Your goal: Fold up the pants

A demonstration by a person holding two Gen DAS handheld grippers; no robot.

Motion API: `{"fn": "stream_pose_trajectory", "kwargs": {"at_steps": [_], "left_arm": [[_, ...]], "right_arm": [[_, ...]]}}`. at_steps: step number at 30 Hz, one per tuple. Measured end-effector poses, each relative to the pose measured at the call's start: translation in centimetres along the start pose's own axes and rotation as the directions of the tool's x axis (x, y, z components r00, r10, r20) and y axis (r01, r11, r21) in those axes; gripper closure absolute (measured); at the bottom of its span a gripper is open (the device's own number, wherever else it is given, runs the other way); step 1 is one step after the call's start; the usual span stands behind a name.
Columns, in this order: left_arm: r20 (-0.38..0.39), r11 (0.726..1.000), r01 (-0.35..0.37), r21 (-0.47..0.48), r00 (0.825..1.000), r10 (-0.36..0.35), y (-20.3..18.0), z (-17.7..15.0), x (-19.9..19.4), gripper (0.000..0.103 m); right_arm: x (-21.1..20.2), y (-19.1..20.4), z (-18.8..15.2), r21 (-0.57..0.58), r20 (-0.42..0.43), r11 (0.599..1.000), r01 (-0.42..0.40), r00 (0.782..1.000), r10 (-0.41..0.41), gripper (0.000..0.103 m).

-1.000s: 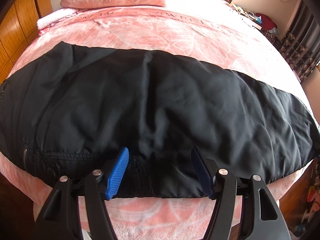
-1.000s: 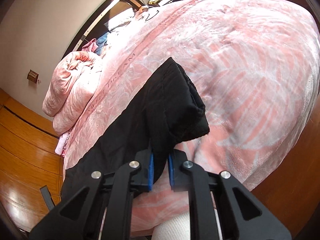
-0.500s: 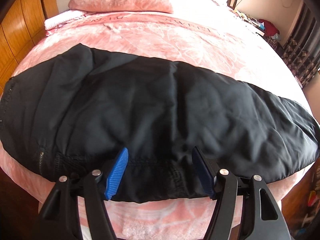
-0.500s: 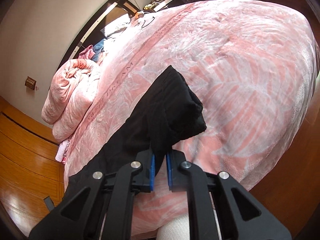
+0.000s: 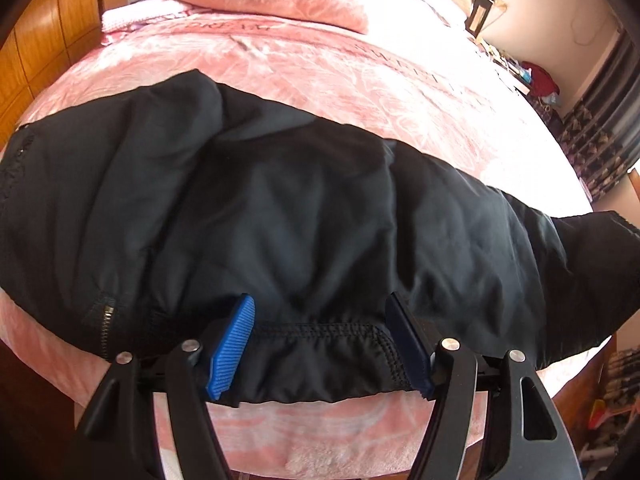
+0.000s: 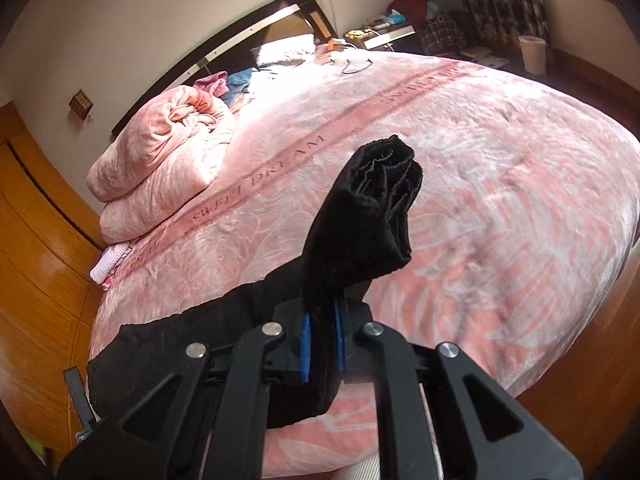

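Note:
Black pants (image 5: 304,208) lie across the near edge of a pink bed. My left gripper (image 5: 320,344) is open, its blue pads on either side of the stitched waistband edge (image 5: 320,326) without pinching it. A zipper (image 5: 105,322) shows at the left. My right gripper (image 6: 320,344) is shut on the pants' leg end (image 6: 372,216), which stands lifted above the bed with its bunched hem pointing up. The rest of the pants (image 6: 192,340) trails down to the left.
The pink blanket (image 6: 500,200) covers the whole bed. A folded pink quilt (image 6: 160,160) lies at the head end, with a dark headboard (image 6: 248,36) behind. Wooden cabinets (image 6: 36,248) stand on the left. A nightstand (image 6: 388,32) and bin (image 6: 532,54) stand far right.
My right gripper has lifted the leg end up and swung it toward the left. My left gripper has moved in closer over the waistband, still open.

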State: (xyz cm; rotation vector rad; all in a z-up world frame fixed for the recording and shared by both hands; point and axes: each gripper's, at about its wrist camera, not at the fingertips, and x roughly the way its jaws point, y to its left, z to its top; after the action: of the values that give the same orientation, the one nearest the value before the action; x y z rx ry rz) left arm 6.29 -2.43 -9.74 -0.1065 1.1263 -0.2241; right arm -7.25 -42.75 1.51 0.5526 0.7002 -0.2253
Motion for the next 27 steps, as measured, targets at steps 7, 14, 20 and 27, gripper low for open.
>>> {"fn": "stream_pose_trajectory", "kwargs": {"at_steps": [7,14,20,27], "left_arm": [[0.056,0.994,-0.036,-0.106,0.998,0.042,5.9,1.0,-2.5,0.034],[0.077,0.975,-0.064,-0.213,0.994,0.082,11.0,1.3,-3.9,0.033],[0.076,0.962,-0.061,-0.265,0.994,0.083,13.5,1.3,-4.2,0.032],[0.072,0.962,-0.07,-0.265,0.993,0.093,14.2,1.2,-3.5,0.031]], "right_arm": [[2.2,12.9,-1.4,-0.316,-0.055,0.941,-0.118,0.993,0.106,0.094],[7.6,22.8,-7.3,-0.483,-0.243,0.842,-0.24,0.961,0.135,0.094],[11.8,26.3,-14.2,-0.583,-0.377,0.767,-0.268,0.925,0.037,0.093],[13.4,27.5,-17.0,-0.614,-0.424,0.725,-0.311,0.905,0.029,0.086]]}}
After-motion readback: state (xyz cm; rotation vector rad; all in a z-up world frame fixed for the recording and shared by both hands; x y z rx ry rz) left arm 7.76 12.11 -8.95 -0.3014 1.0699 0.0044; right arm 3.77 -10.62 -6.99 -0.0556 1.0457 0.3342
